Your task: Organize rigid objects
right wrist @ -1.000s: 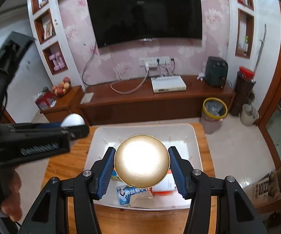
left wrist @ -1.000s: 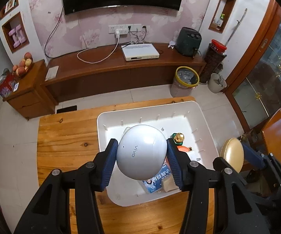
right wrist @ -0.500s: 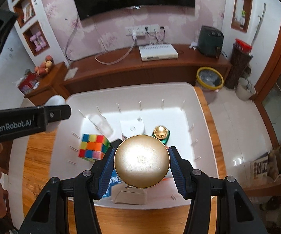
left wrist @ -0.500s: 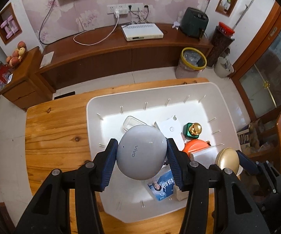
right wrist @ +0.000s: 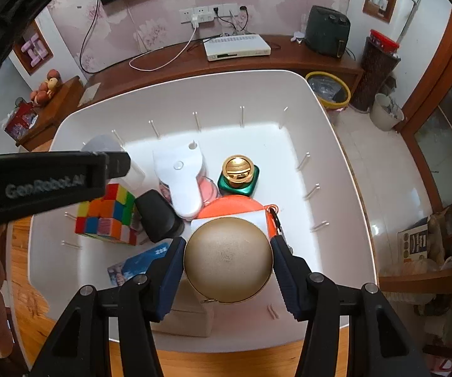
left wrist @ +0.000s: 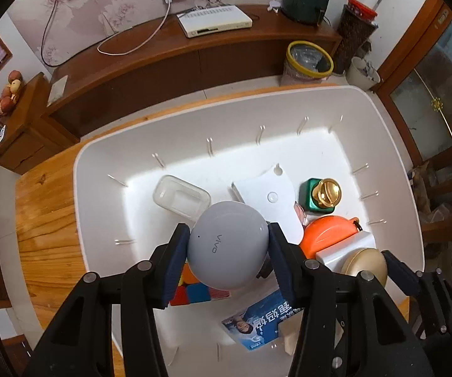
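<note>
Rigid objects: two round cases, one per gripper, both hanging over a white bin [left wrist: 392,169] on the wooden desk [left wrist: 44,220].
Left gripper [left wrist: 228,253]: clamped on a pale grey-white round case [left wrist: 228,245] printed "vivo"; both blue pads press its sides.
Right gripper [right wrist: 228,262]: clamped on a gold round case [right wrist: 228,259], pads tight on either side.
Positions: grey case sits above the bin's left-centre; gold case above its near right part, seen from the left wrist view just beside the left gripper's right finger.
Bin contents: clear plastic box [left wrist: 181,197] near the far left; white card pack [left wrist: 270,199] in the middle; green bottle with gold cap [left wrist: 321,195] to its right; orange case [left wrist: 326,235] in front of that; colour cube [right wrist: 108,213] at left; black case [right wrist: 157,215] just beside the cube; blue printed packet [left wrist: 257,323] near the front wall.
Desk: bare wood left of the bin.
</note>
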Demonstrator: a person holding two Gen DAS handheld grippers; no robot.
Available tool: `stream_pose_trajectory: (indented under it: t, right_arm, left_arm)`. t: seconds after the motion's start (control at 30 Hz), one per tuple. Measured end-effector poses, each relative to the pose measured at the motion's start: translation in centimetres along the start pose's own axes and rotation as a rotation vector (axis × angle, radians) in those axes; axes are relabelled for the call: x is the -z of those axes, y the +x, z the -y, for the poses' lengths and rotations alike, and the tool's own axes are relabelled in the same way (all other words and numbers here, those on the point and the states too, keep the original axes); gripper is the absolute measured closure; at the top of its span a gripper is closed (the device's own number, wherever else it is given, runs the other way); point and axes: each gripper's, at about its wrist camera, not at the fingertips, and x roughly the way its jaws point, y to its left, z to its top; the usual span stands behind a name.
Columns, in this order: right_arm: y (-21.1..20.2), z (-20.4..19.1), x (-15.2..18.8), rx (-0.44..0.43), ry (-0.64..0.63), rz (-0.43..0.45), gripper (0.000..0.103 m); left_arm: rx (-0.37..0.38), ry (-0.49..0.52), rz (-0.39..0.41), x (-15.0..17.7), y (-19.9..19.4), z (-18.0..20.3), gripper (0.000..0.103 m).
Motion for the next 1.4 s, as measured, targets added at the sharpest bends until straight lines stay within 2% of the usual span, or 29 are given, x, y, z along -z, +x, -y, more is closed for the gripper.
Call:
stream_pose_trajectory:
  t: [0.37, 0.53, 0.63, 0.73, 0.8, 0.83, 1.1, 1.4]
  right_arm:
    - [0.0, -0.9, 0.1, 0.025, -0.043, -0.009, 0.047]
    - [-0.4, -1.1, 0.4, 0.011, -0.045, -0.001, 0.037]
    - [-0.8, -1.4, 0.7, 0.011, -0.062, 0.007, 0.036]
    - [-1.5, -1.6, 1.0, 0.005, -0.071, 0.018, 0.036]
    - [-1.9, -1.7, 1.2, -0.001, -0.071, 0.023, 0.034]
    - [-2.2, -1.7, 1.2, -0.007, -0.071, 0.026, 0.031]
    - [-4.9, -2.1, 2.2, -0.027, -0.074, 0.072, 0.029]
    - [-8.8, -2.9, 4.8, -0.035, -0.081, 0.114, 0.029]
  left_arm:
    - [-0.009, 0.002, -0.025, 0.1, 0.7, 0.4, 0.049]
    - [-0.004, -0.002, -0.036, 0.4, 0.5, 0.4, 0.049]
    - [0.002, -0.007, -0.044, 0.7, 0.2, 0.4, 0.048]
    - [0.019, -0.011, -0.031, 0.9, -0.7, 0.5, 0.036]
    - [0.020, -0.012, -0.006, 1.1, -1.5, 0.6, 0.016]
    - [0.020, -0.011, 0.009, 1.2, -2.1, 0.6, 0.014]
    - [0.021, -0.009, 0.061, 2.4, -5.6, 0.8, 0.014]
    - [0.056, -0.015, 0.134, 5.8, -10.6, 0.5, 0.014]
